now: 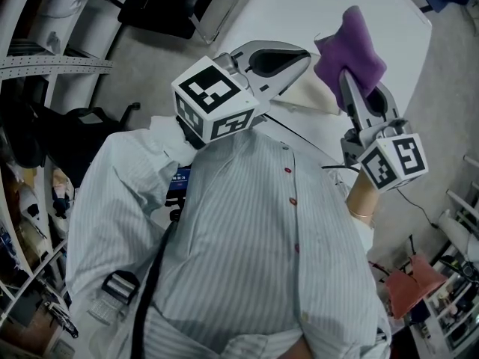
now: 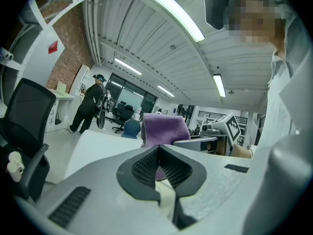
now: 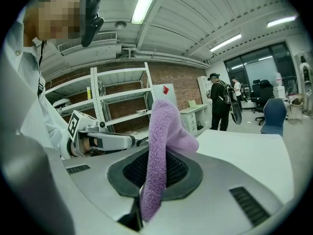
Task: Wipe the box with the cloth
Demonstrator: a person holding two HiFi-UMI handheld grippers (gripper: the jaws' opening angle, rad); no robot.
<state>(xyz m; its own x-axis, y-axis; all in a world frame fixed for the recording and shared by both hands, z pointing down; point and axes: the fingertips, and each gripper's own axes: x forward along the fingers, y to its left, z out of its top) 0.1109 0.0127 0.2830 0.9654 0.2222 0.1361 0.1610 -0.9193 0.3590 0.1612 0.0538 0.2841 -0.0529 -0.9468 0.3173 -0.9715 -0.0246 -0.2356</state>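
Ceiling light strips (image 2: 173, 11) glare white toward twelve o'clock in both gripper views, whose rims bend and fall black. The cloth (image 3: 161, 146) is sharp; the far room is softer. The head view is dimmer, greyish, its surface (image 1: 299, 13) brightest at one o'clock.

No words or numbers are showing clearly enough to read. The cube (image 1: 217, 99) on the left gripper (image 1: 303, 57) is showing only black and white square marks, not letters; the cube (image 1: 394, 163) on the right gripper (image 1: 350, 88) is showing the same kind of marks. In the left gripper view a small red sign (image 2: 53, 47) is hanging on a white wall, its print too tiny to read; in the right gripper view a red sign (image 3: 167, 89) is sitting on a white cabinet, also too tiny to read.
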